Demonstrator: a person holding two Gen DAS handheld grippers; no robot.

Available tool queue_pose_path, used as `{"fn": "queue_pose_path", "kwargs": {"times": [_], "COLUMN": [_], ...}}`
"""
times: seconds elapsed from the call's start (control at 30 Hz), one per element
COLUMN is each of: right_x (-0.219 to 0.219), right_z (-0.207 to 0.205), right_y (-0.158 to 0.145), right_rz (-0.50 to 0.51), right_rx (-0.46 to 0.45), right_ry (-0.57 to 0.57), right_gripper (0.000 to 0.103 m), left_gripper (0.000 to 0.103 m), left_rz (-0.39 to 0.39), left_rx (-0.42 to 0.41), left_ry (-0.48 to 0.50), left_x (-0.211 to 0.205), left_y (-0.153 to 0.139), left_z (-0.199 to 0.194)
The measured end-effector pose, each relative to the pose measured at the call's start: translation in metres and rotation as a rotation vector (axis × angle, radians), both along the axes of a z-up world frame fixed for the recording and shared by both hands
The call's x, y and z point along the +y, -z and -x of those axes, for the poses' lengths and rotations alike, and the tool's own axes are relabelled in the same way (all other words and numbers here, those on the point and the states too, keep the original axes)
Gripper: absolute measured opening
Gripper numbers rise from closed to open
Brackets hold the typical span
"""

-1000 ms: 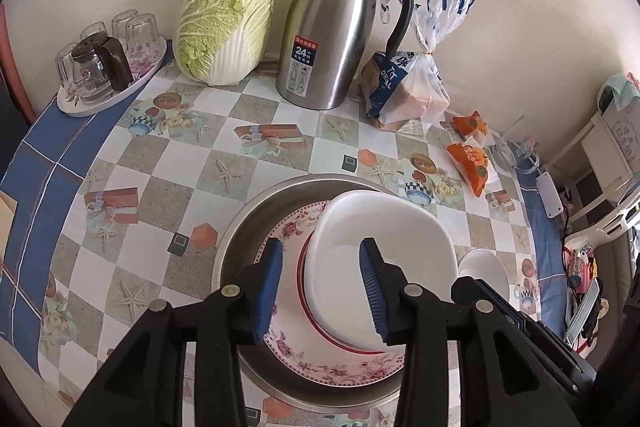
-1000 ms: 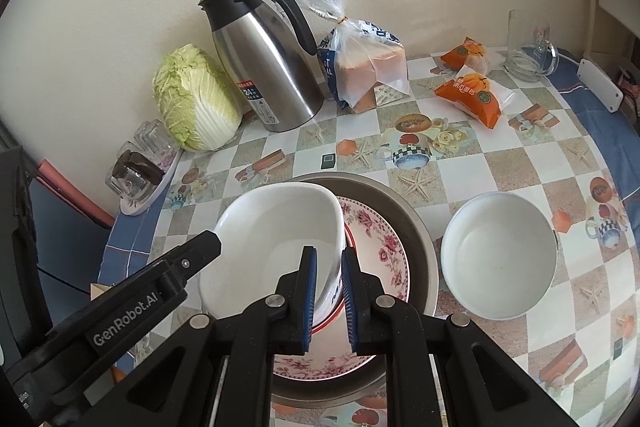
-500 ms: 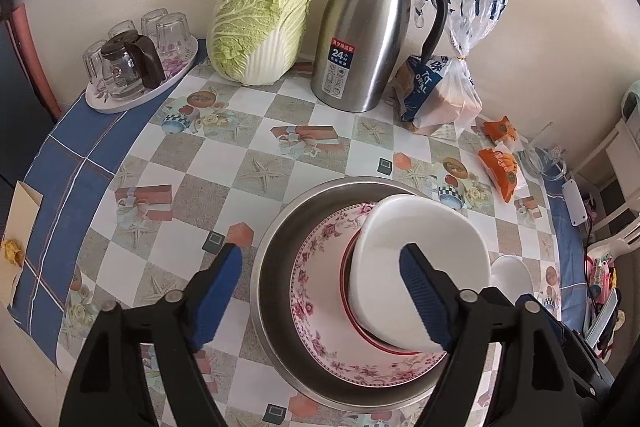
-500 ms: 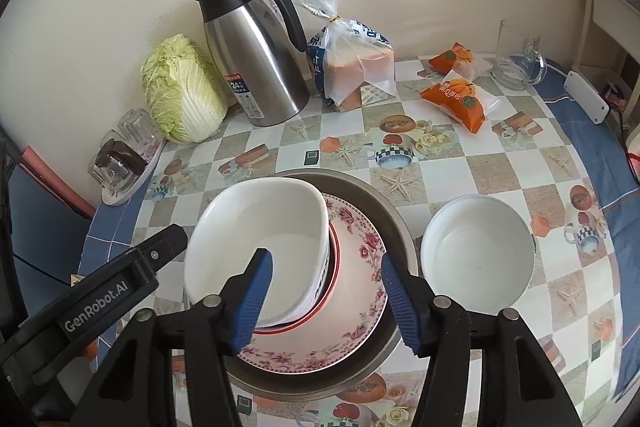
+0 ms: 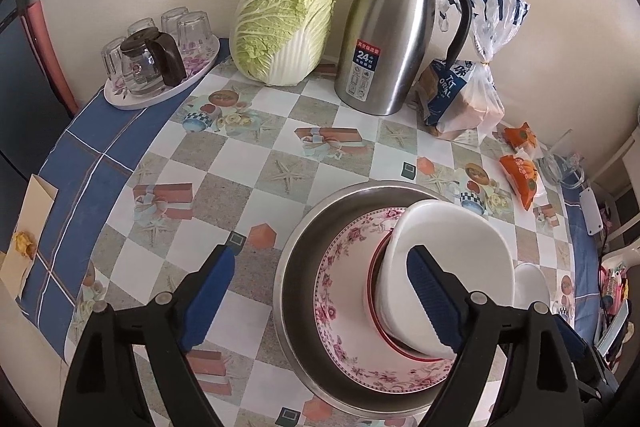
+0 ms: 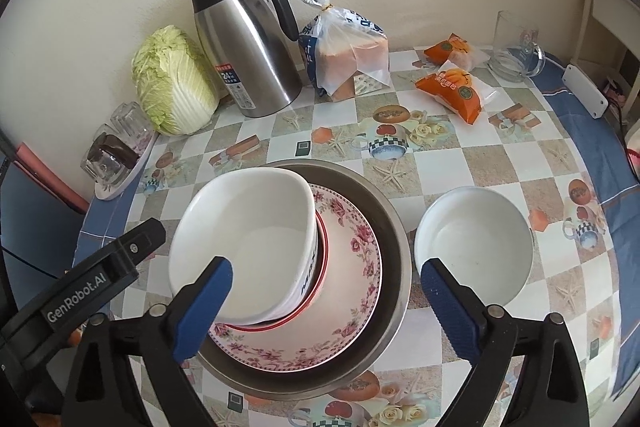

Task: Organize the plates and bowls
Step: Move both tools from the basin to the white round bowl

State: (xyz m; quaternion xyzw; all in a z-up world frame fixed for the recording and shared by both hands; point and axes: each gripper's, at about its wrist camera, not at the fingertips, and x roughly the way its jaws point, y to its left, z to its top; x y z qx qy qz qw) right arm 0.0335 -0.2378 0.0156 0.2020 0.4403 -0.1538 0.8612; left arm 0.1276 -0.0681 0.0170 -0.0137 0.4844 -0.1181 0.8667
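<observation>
Both grippers letting go over the stacked dishes

The left gripper [image 5: 320, 301] and right gripper [image 6: 326, 309] have jaws opening wide, gripping nothing; the white bowl [image 6: 248, 243] sits on the floral plate [image 6: 344, 267] inside the steel basin [image 6: 396, 267], a second white bowl [image 6: 476, 243] just right of the basin on the counter [image 6: 452, 163].

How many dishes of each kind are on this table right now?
White bowls: 2, one in the stack, one alone on the tablecloth
Red-rimmed bowl: 1
Flowered plate: 1
Steel basin: 1
Total: 5
</observation>
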Motion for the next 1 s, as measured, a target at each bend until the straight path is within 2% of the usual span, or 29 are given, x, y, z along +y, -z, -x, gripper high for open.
{"fn": "queue_pose_path", "kwargs": {"times": [0.23,0.43,0.57,0.77,1.0], "right_x": [-0.003,-0.014,-0.035,-0.073,-0.124], "right_z": [0.002,0.009,0.024,0.054,0.097], "right_y": [-0.001,-0.007,-0.014,-0.029,-0.038], "right_rz": [0.006,-0.004,-0.001,0.025,0.016], "right_rx": [0.002,-0.016,-0.032,-0.063,-0.097], "right_ry": [0.012,0.018,0.082,0.178,0.327], "right_gripper": [0.103,0.103,0.103,0.103,0.103], "left_gripper": [0.089,0.089,0.089,0.089,0.089], "left_rz": [0.013,0.06,0.082,0.164,0.197], "left_rx": [-0.017,-0.052,-0.069,-0.083,-0.078], "left_ry": [-0.025,-0.01,0.029,0.091,0.199], "left_x": [0.003,-0.003,-0.019,-0.044,-0.087], "left_y": [-0.006,-0.023,-0.032,-0.046,-0.048], "left_z": [0.001,0.013,0.026,0.046,0.069]}}
